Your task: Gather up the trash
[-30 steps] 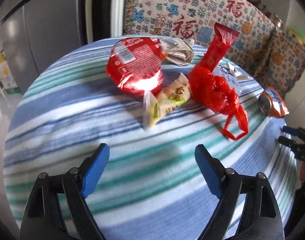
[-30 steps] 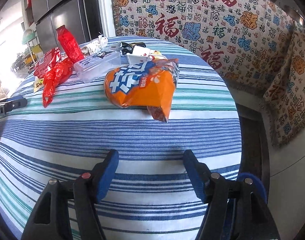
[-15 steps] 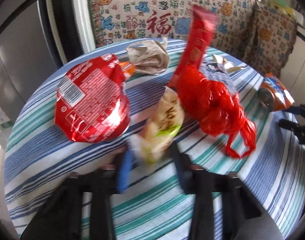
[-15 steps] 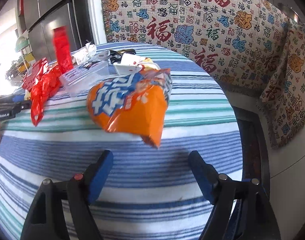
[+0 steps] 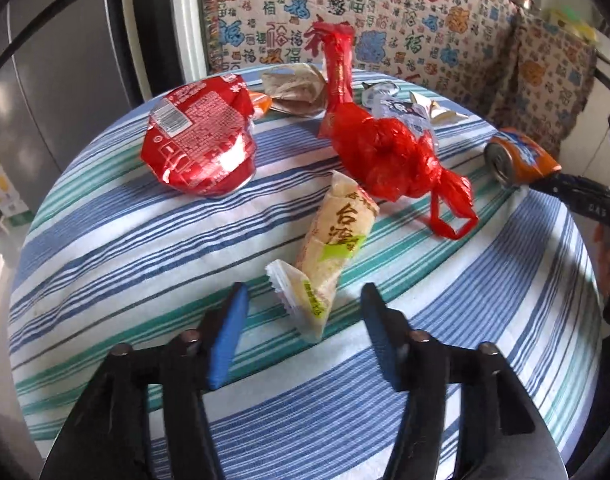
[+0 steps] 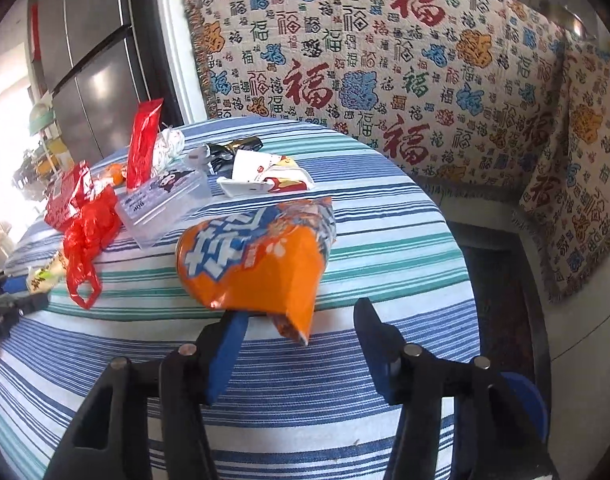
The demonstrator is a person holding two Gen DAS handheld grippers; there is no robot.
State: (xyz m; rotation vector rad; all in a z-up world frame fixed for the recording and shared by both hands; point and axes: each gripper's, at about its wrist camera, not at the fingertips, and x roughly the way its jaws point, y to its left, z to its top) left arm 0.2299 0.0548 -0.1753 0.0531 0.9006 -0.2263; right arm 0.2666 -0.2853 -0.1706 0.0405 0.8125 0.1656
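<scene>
A yellow-and-white snack wrapper [image 5: 337, 236] lies on the striped tablecloth [image 5: 145, 260]. Its near end sits between the blue pads of my left gripper [image 5: 303, 286], whose jaws are opening and do not press on it. An orange chip bag [image 6: 257, 264] lies in front of my right gripper [image 6: 301, 308]. The bag's lower corner hangs between the fingers as the jaws close, with a gap still showing on the right side. In the left wrist view the orange bag [image 5: 517, 160] shows at the right edge.
A red noodle-bowl pack [image 5: 201, 148], a knotted red plastic bag [image 5: 389, 160], a tall red wrapper [image 5: 339, 68], crumpled paper [image 5: 293, 86] and a clear plastic box [image 6: 161, 208] crowd the far half of the round table. A sofa with a patterned throw [image 6: 385, 60] stands behind, a steel fridge [image 5: 65, 60] at left.
My left gripper went forward to the yellow wrapper, closed around its end, then widened again. My right gripper came up to the orange bag and its jaws narrowed around the bag's corner.
</scene>
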